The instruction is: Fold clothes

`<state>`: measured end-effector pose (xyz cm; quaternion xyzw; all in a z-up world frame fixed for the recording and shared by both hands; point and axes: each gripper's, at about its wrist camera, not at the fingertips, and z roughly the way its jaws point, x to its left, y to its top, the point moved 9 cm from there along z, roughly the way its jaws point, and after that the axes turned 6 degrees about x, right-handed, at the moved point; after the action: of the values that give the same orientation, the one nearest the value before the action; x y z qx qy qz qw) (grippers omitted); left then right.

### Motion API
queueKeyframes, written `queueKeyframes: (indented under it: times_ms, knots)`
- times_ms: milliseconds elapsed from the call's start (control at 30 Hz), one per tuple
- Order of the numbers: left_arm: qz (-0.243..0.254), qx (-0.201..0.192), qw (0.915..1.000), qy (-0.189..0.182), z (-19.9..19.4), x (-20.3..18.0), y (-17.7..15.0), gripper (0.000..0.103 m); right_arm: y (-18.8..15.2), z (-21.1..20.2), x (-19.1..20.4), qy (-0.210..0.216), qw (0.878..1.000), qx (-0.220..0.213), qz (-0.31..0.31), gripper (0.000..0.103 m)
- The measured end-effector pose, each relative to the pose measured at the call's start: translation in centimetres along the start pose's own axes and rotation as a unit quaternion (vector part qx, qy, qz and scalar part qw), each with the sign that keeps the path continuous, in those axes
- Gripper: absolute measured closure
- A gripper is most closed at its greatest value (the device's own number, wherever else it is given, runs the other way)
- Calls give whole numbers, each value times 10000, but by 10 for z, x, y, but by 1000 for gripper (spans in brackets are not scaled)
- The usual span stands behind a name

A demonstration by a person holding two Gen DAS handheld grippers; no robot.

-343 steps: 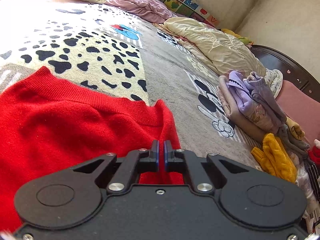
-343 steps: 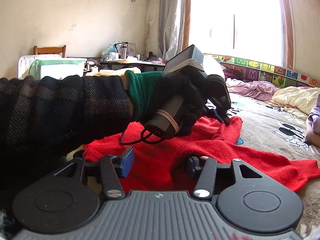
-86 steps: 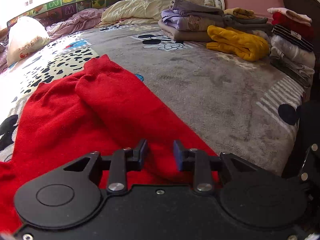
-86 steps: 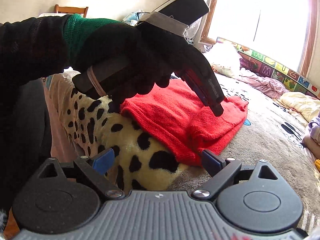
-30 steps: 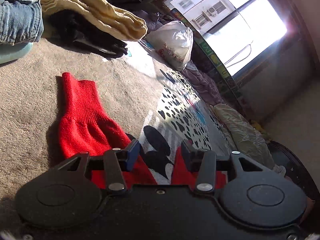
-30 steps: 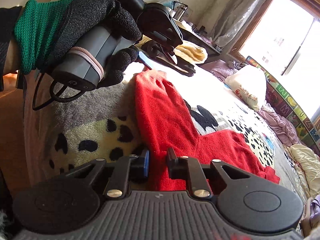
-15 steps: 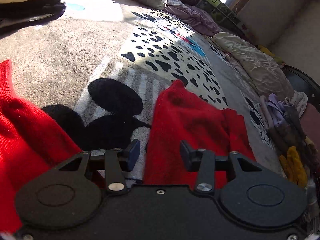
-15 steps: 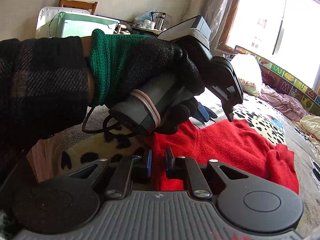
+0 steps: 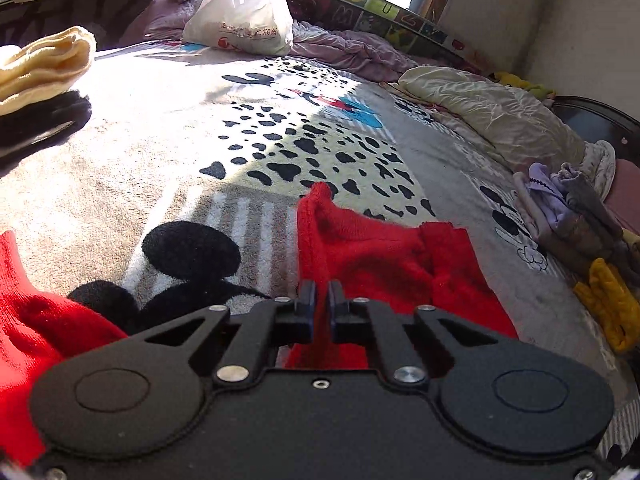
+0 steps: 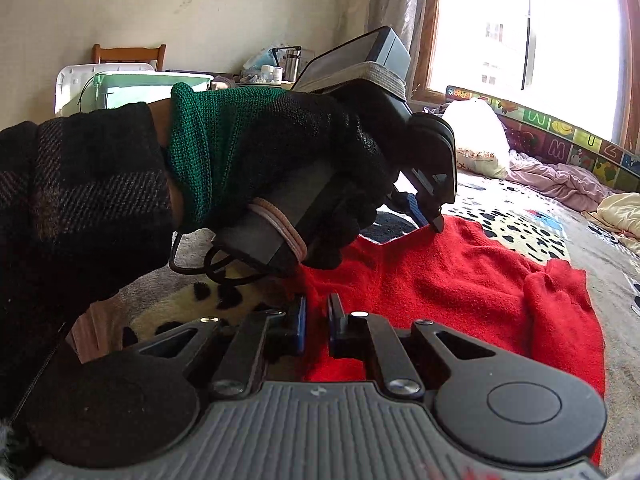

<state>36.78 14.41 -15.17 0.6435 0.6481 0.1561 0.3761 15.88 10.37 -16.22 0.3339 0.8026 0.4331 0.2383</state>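
Closed since half a second ago: left tool [image 9: 319, 300], then standing agape over the bed, now pinching a ridge of the red sweater [image 9: 384, 256] between its narrowed jaws; right tool [image 10: 317, 320] unchanged, clamped on the sweater's near edge. Listed left to right in the left wrist view: cream and black folded garments [image 9: 40, 80] at the bed's far left edge; a red sleeve portion low at the left; spotted cartoon blanket [image 9: 280, 152] covering the bed; white plastic bag [image 9: 240, 12] at the far edge; the sweater's body, rumpled, rising straight from the left tool's tips; cream quilt [image 9: 492, 120] and a stack of folded clothes [image 9: 568, 216] toward the right edge. In the right wrist view, a gloved hand [image 10: 288, 168] grips the left tool's handle, tips down on the sweater's far shoulder. Judgement: two grips on one side of the garment suit lifting that side over for a fold. Sweater lies partly spread, not squarely folded.
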Motion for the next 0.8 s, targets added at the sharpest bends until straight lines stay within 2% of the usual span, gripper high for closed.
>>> queueKeyframes:
  times_ms: [333,500,600,633,700,800]
  knots:
    - [978,217,9936,529,21,-63,-12,99,-20,-15,-43,-67,9943,-13,1064,93]
    - [1130,435,9910,567,42,-86,-22,100,-37,-25,-61,-82,9894,29,1447,95]
    - [1375,724,9858,642,60,-99,-35,100,-47,-28,-68,-30,9866,86,1626,95]
    - [1419,728,9857,542,61,-103,-37,100,-50,-28,-68,12,9854,125,1696,95]
    - [1171,680,9906,200,48,-101,-35,97,-54,-28,-67,81,9840,203,1768,95]
    - [501,153,9984,190,2,-64,-28,89,-55,-29,-67,137,9832,229,1805,95]
